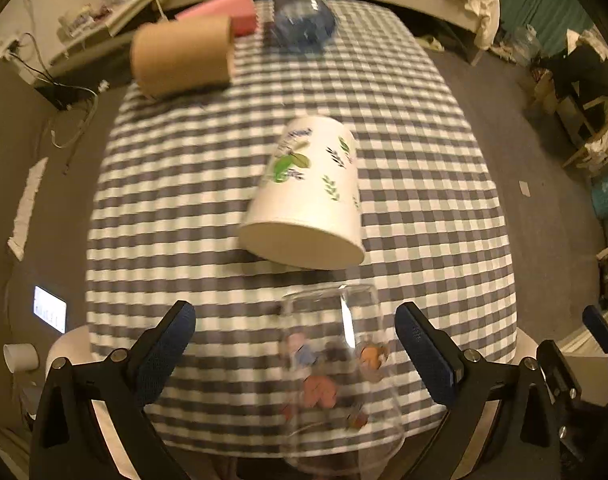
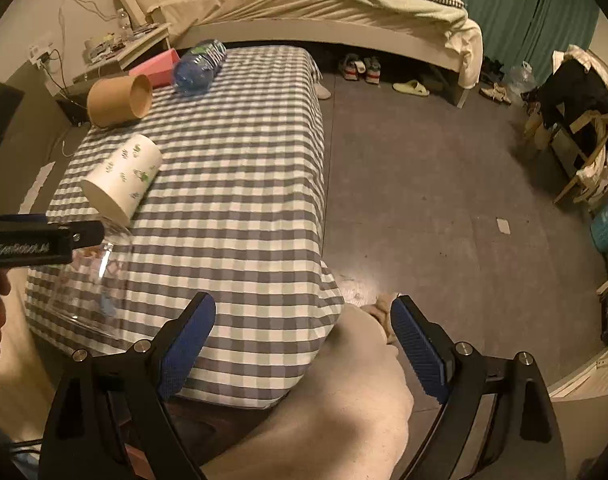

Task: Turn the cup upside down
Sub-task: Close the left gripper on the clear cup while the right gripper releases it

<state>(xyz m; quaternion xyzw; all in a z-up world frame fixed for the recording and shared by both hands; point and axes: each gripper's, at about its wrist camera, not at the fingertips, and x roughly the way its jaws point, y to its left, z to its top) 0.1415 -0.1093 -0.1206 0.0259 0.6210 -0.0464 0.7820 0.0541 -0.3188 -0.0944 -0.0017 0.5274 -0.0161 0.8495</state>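
A clear glass cup (image 1: 336, 376) with cartoon prints stands upside down at the near edge of the checked table (image 1: 424, 160). My left gripper (image 1: 295, 356) is open, its fingers apart on either side of the glass without touching it. The glass also shows in the right wrist view (image 2: 92, 280), partly behind the left gripper's body (image 2: 36, 240). My right gripper (image 2: 302, 344) is open and empty, held off the table's near right corner above a person's knee (image 2: 344, 392).
A white paper cup with leaf prints (image 1: 312, 196) stands upside down beyond the glass. A brown paper cup (image 1: 182, 54), a pink box (image 1: 232, 10) and a blue water bottle (image 1: 304, 20) are at the far end. Bed, shoes and chair lie beyond.
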